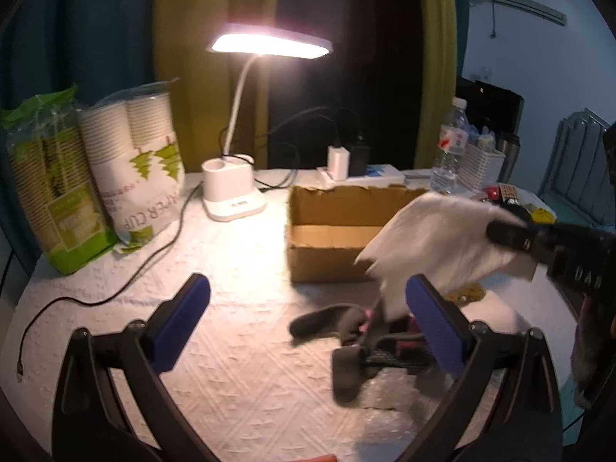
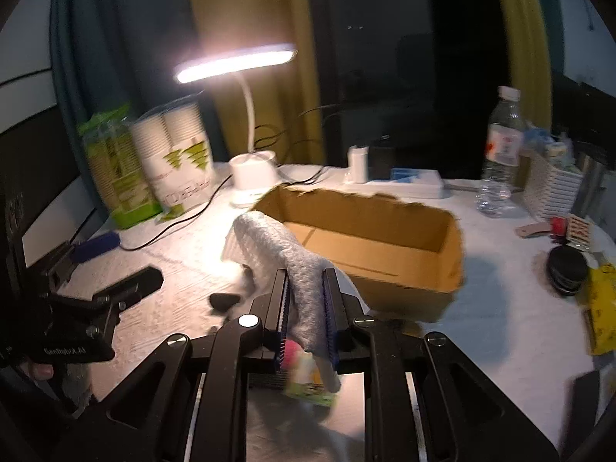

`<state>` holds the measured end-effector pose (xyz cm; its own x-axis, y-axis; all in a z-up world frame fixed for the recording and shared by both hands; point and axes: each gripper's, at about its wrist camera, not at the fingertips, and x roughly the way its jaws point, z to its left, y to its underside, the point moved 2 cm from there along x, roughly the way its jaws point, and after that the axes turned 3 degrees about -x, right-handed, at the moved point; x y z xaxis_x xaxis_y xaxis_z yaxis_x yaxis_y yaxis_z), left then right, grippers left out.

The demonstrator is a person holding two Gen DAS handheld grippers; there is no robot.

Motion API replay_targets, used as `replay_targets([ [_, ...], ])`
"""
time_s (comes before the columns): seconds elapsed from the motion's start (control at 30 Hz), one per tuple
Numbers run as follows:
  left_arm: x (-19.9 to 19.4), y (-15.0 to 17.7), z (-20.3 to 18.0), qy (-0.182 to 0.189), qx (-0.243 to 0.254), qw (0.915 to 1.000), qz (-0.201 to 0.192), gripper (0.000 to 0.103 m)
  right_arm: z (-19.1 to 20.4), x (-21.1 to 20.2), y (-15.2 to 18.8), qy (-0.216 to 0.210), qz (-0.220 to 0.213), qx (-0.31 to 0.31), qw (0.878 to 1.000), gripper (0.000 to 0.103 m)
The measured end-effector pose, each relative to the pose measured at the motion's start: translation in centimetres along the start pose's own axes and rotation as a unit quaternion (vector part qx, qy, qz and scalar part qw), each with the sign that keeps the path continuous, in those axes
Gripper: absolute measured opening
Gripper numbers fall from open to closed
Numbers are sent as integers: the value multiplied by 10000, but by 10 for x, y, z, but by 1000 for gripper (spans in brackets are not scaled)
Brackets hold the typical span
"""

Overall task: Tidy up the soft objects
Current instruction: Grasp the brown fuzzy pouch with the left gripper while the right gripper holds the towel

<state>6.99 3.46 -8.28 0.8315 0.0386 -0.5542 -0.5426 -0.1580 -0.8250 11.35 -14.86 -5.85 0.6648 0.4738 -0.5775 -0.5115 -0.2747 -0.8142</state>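
Right wrist view: a white cloth (image 2: 277, 246), limp and light, is pinched at one end by the closed right claw (image 2: 306, 308) beside the box (image 2: 385, 227), while the left claw (image 1: 308, 308) is held wide, empty.

Both wrist fisheyes look forward and down along their fingers, close above the white textured table (image 1: 238, 346); both take in the open brown cardboard box (image 2: 365, 246) and lit white desk lamp (image 1: 269, 44).

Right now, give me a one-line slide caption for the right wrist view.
Right hand-held gripper shut on a white cloth, raised before the open cardboard box on the lamp-lit table.
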Motion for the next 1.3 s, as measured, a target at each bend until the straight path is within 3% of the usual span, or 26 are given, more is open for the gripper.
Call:
replay_targets([
  [0.57,40,10,-74,561,568,9955,503,102,-103,-46,21,879,-285,700,9933,18],
  [0.9,66,2,-120,871,875,9902,656,102,-146,-58,31,1185,-295,965,9878,18],
  [1.1,96,1,-143,1027,809,9860,1032,101,-165,-59,37,1145,-275,1077,9872,18],
  [1.3,131,10,-166,1007,850,9790,1556,92,-170,-39,49,707,54,980,9926,18],
])
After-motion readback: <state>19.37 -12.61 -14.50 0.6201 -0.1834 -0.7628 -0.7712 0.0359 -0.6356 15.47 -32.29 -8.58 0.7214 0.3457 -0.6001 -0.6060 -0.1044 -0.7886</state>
